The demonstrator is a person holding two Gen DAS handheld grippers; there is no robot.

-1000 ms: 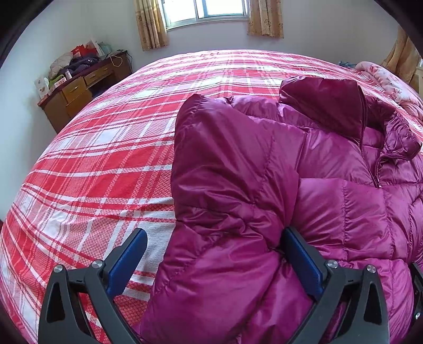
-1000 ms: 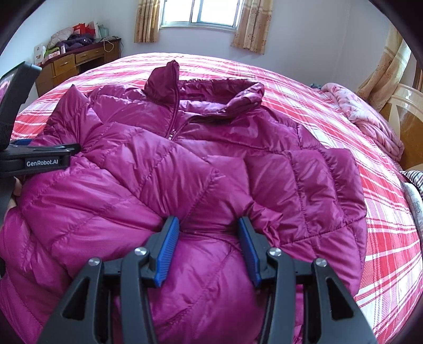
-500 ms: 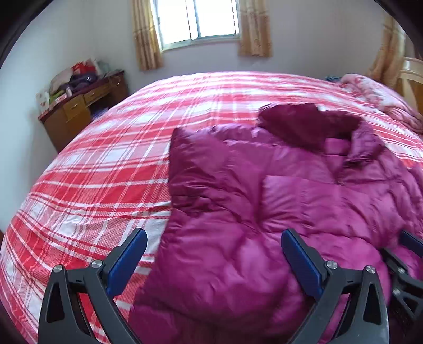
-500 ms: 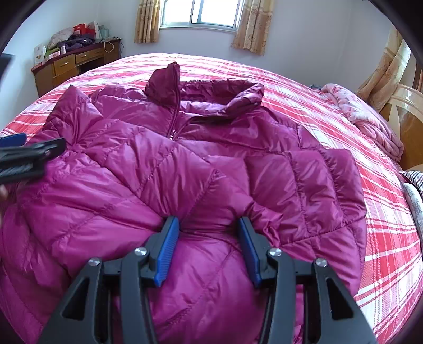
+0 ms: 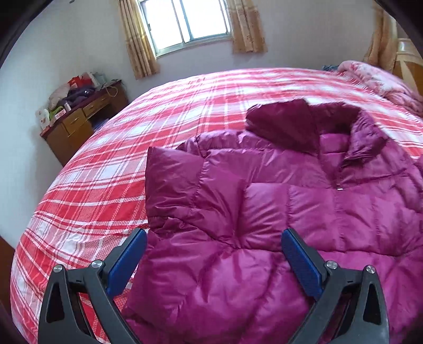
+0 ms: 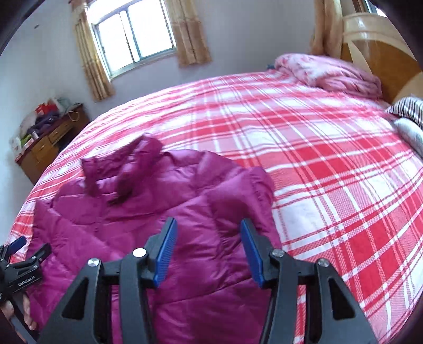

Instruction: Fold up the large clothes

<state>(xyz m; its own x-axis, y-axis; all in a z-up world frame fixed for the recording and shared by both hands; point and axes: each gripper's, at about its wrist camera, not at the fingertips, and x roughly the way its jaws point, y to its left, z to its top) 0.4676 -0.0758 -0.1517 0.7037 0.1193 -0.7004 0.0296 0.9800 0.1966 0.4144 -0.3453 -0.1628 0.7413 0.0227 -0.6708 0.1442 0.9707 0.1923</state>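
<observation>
Both of your tongs are released: your left gripper (image 5: pixel 211 260) has its blue pads (image 5: pixel 127 262) spread wide above the near left part of the magenta down jacket (image 5: pixel 277 217), and your right gripper (image 6: pixel 207 250) has its jaws parted too, with nothing between them, over the jacket's right side. From the right wrist view you can see your left gripper low at the far left edge of the frame, just beside the jacket's left margin, its blue tip raised and fingers of your left hand (image 6: pixel 15 313) wrapped under it.

Your jacket lies front up on the red and white plaid bedspread (image 5: pixel 111 169), near you and toward the left half of the bed as the right wrist camera sees it. Its collar (image 5: pixel 317 124) points to the far side, standing up and open, darker inside, with the zip running down from it. One sleeve is folded in across the front on the left, its puffy quilted panels overlapping the body. On the right, another quilted flap (image 6: pixel 238 190) lies doubled over toward the middle, its edge ruffled against the plaid.

Far right on the bed you have a crumpled pink floral quilt (image 6: pixel 330 71) against the wooden headboard (image 6: pixel 383 45), and a striped pillow (image 6: pixel 408 108) nearer on the right edge. Beyond the bed on the left stands a wooden desk (image 5: pixel 79 124) piled with clutter, and a curtained window (image 5: pixel 187 23) sits in the far wall
</observation>
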